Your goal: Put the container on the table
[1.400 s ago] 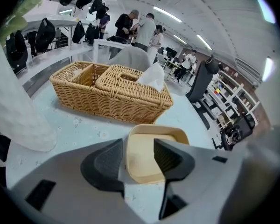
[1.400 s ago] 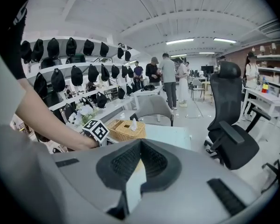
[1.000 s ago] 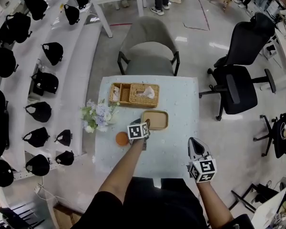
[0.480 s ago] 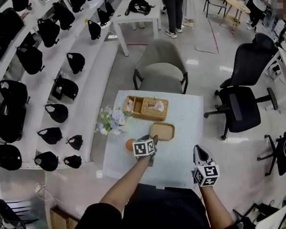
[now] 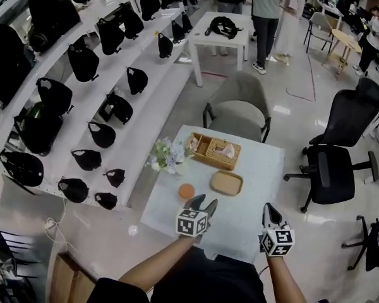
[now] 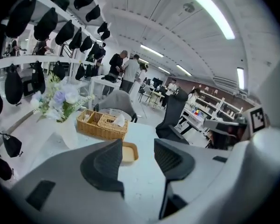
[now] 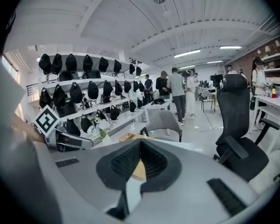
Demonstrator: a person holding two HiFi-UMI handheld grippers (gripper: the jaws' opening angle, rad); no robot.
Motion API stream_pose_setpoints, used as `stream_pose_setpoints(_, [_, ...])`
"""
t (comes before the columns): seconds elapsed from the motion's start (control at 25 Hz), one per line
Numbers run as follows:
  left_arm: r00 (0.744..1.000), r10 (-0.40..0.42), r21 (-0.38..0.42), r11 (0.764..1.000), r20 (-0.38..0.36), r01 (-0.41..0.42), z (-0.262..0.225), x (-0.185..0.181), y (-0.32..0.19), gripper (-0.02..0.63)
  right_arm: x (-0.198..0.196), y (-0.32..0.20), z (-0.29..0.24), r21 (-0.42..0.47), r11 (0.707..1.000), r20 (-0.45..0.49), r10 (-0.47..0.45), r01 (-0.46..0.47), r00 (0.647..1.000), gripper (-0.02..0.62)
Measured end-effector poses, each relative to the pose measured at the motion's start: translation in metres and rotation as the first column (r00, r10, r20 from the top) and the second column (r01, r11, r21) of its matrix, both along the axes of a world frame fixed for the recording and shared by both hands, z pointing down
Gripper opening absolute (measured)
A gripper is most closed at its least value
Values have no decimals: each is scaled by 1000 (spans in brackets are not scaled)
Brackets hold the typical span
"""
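Observation:
A tan, shallow rectangular container (image 5: 227, 182) rests flat on the white table (image 5: 252, 169), right of centre; it also shows past the left jaws as the container (image 6: 129, 151). My left gripper (image 5: 203, 203) hovers over the table's near part, a little short of the container, open and empty. Over the near right edge my right gripper (image 5: 267, 213) is held with its jaws shut and nothing between them. In the right gripper view a sliver of the container (image 7: 139, 170) shows under the closed tips.
A wicker basket (image 5: 215, 150) with tissues sits at the table's far side, a flower vase (image 5: 168, 154) at the far left, an orange disc (image 5: 187, 190) near the left edge. A grey chair (image 5: 241, 106) stands behind the table, black office chairs (image 5: 341, 150) to the right, shelves of black bags (image 5: 82, 93) to the left.
The head view has pulled back and the table now looks smaller and farther. Both grippers have drawn back toward the near edge; the left one has moved away from the container.

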State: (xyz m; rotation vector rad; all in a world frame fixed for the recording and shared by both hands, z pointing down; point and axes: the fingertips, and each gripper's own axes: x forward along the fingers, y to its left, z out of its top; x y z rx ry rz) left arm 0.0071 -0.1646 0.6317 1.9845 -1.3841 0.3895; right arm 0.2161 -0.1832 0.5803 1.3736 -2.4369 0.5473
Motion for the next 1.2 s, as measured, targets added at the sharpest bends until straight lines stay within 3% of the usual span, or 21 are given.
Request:
stream_pose_setpoints(0.2, [998,-62,107,992,25,59,-54,-21,31,191,-6,2,-7,23,999,-20,-48,48,999,-2])
stream_pose_setpoints(0.52, [990,-136,252,958,-31,140,-116,-72,39,185,-25,17,-52,50,997,22,63,-64,998,-2])
stream_pose_setpoints(0.72, [996,-93,380,921,12,81,-152,-98,24,63,-57,18,-77,130,989,10,69,-69,998,-2])
stream_pose_setpoints(1.0, [990,-122,417,905,73,81,-172,-137,5,12,-76,4,-105,183,978,-37,110,-101,993,-2])
stream_pose_setpoints(1.2, [994,-107,458,886,35,79,-179,-150,-3,9,-83,1,-105,194,974,-44,131,-120,990,-2])
